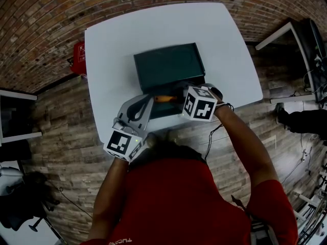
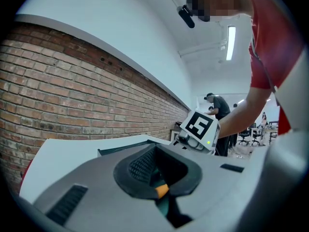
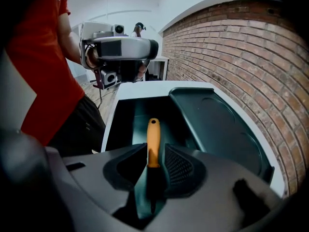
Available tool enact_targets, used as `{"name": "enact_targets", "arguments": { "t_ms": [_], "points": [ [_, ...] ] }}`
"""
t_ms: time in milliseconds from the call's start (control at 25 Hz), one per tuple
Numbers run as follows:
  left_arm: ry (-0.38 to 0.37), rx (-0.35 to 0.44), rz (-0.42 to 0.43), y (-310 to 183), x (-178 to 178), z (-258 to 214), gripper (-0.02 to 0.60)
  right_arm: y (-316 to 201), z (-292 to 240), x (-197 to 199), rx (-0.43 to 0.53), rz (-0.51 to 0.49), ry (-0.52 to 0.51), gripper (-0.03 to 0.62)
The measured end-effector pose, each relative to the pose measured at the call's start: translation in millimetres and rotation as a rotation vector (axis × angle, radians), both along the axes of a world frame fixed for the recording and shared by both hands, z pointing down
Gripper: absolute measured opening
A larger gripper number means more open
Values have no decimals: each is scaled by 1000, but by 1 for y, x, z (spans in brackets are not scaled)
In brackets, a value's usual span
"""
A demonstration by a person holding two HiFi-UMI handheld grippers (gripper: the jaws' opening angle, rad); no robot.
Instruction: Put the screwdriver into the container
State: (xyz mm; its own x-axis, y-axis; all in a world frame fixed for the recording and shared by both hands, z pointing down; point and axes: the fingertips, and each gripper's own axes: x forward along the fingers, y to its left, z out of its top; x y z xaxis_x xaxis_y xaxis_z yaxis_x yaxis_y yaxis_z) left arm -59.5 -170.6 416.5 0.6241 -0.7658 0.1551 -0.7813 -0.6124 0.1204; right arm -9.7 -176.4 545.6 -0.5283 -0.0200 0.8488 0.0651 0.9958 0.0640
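Right gripper view: at the bottom of the frame, the right gripper [image 3: 155, 161] has its jaws pressed onto the dark shaft of a screwdriver [image 3: 153, 139]. The slim orange handle, with a small hole at its end, points away at frame centre over the open tray of a dark green container [image 3: 120, 124], whose lid lies back at right. The left gripper [image 2: 160, 180] has its jaws nearly together, gripping nothing. Beyond are a white table [image 3: 145, 87] and a brick wall [image 3: 231, 42].
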Motion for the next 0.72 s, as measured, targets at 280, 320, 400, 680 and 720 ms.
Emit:
{"name": "enact_targets", "arguments": {
  "t_ms": [280, 320, 400, 680, 720],
  "points": [
    [4, 10, 14, 2, 2, -6, 12, 2, -38, -10, -6, 25, -152, 110],
    [5, 13, 16, 1, 2, -8, 12, 1, -45, -11, -3, 34, -183, 110],
    [7, 18, 20, 1, 3, -11, 12, 0, -62, -13, 4, 54, -249, 109],
    [21, 51, 36, 3, 4, -32, 12, 0, -123, -18, 1, 155, -514, 75],
    [26, 59, 38, 3, 4, -37, 12, 1, -134, -19, -4, 166, -558, 67]
  ]
}}
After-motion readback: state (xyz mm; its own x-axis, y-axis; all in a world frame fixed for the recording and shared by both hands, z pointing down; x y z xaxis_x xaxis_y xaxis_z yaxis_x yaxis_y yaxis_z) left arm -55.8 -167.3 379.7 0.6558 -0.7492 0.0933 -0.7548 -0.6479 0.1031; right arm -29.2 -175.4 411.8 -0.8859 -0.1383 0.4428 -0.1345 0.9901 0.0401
